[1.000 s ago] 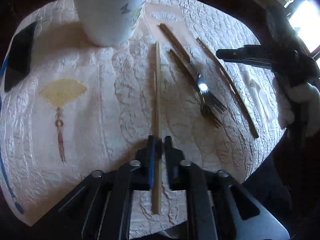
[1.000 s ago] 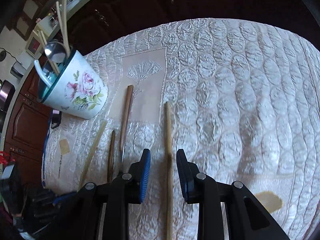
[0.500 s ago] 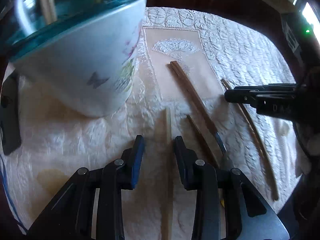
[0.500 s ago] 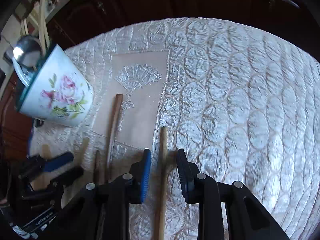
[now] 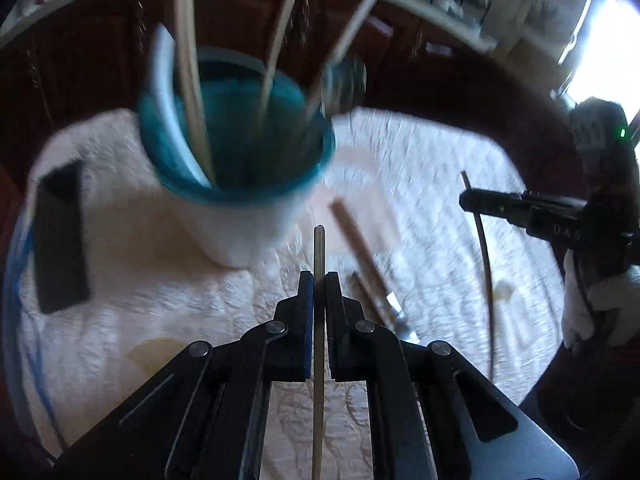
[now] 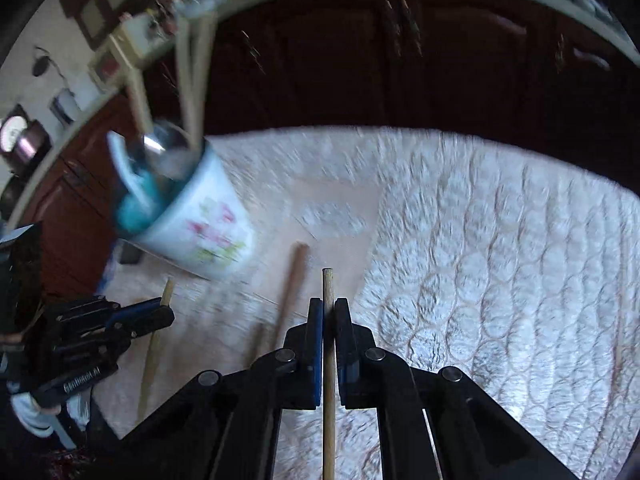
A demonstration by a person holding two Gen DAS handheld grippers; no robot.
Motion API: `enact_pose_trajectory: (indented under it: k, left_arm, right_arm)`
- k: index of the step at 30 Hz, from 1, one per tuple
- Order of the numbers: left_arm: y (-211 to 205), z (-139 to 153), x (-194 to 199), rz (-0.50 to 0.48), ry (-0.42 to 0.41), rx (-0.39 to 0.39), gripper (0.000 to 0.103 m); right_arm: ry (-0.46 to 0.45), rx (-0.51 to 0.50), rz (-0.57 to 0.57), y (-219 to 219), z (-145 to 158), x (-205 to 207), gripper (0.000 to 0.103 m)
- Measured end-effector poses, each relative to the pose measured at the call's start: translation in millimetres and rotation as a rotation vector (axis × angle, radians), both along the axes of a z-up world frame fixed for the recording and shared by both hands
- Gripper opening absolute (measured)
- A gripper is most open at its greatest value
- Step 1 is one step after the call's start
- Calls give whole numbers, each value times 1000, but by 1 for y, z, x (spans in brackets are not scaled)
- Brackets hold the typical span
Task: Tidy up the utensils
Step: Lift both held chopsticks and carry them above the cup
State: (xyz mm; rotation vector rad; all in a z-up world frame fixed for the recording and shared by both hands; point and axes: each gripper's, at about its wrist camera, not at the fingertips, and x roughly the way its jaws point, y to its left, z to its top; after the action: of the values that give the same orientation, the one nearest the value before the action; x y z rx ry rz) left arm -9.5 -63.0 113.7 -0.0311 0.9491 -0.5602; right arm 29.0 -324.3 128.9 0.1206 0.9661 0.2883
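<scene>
Gripping chopsticks [image 5: 319, 256], both grippers [image 6: 328, 304], apparently lifted

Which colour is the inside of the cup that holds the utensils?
Teal blue inside the cup, white outside; the left wrist view shows it best.

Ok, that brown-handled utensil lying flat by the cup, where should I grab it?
I'd take the brown-handled utensil by its upper handle end, nearest the cup, coming straight down with jaws astride it. It lies flat, and another utensil crowds its lower half.
</scene>
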Motion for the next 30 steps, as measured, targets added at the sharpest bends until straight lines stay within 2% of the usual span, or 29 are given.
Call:
enact_pose_trajectory:
  k: [6, 15, 25, 30]
  left_arm:
    - [19, 38, -16, 25, -80, -41, 4]
    - [49, 86, -35, 59, -175, -92, 4]
    - [74, 139, -25, 120, -254, -151, 4]
    - [74, 165, -17, 148, -323, -155, 4]
  right_arm:
    - [-117, 18, 37, 11, 54, -23, 5]
    - [-220, 48, 75, 13, 110, -52, 5]
    - [-315, 110, 110, 23, 164, -46, 5]
    - [-354, 125, 126, 36, 185, -41, 5]
